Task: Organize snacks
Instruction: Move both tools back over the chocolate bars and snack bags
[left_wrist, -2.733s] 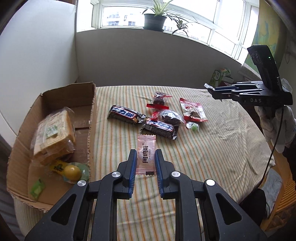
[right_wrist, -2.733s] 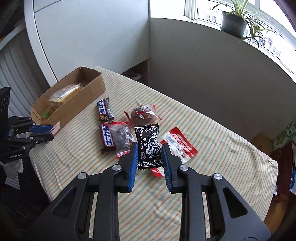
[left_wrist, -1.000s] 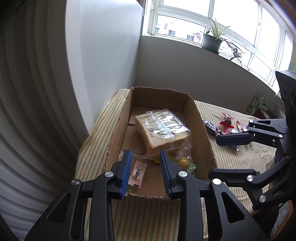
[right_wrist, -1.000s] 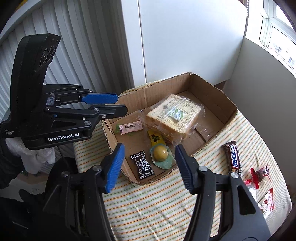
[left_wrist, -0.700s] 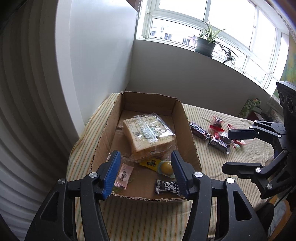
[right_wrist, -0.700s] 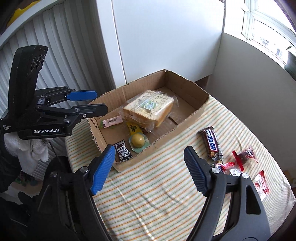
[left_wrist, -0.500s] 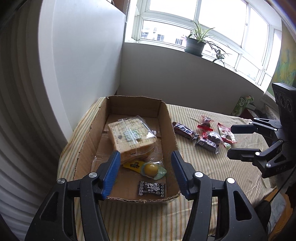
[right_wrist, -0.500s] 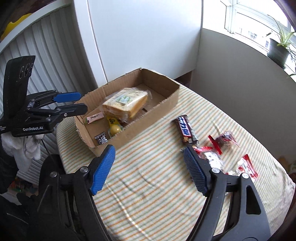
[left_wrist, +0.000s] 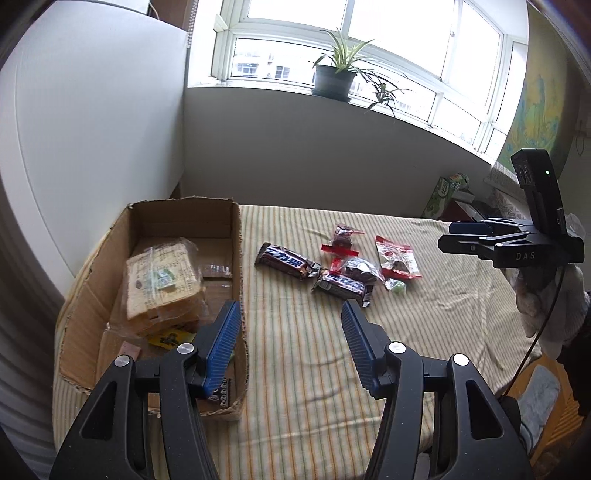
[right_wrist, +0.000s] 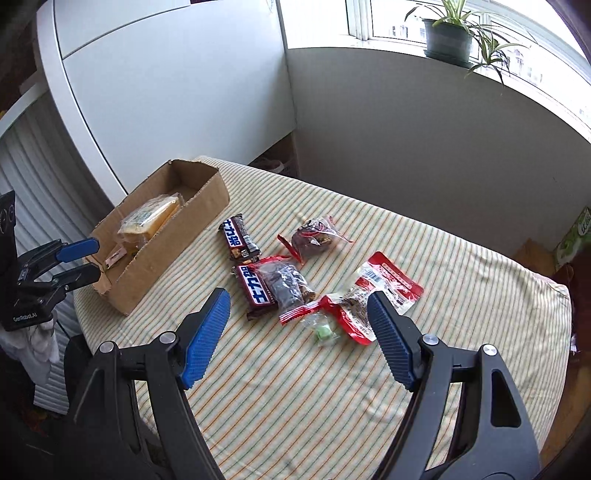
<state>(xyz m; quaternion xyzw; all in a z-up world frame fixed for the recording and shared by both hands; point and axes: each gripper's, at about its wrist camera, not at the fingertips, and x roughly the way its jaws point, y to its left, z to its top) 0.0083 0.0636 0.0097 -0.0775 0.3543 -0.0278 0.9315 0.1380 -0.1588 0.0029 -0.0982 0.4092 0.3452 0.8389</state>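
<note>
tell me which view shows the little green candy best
The right wrist view: the green candy lies close and unblocked in its clear wrapper, between that claw's open fingers, beside the red packet. In the left wrist view it is only a small green speck at the edge of the snack pile.

1. Right gripper (right_wrist: 297, 325) hangs over the striped tablecloth (right_wrist: 461, 314), jaws wide apart, nothing between the pads.
2. Ahead of it, loose snacks: two chocolate bars (right_wrist: 239, 236) (right_wrist: 256, 291), a clear-wrapped dark cake (right_wrist: 314, 236), a red pouch (right_wrist: 373, 299), a small green candy (right_wrist: 322, 331) (closest to the jaws).
3. Cardboard box (right_wrist: 177, 221) at the table's left end holds wrapped bread (right_wrist: 149, 218).
4. Left gripper (right_wrist: 75, 260) at the box's near end, jaws parted and empty.
</note>
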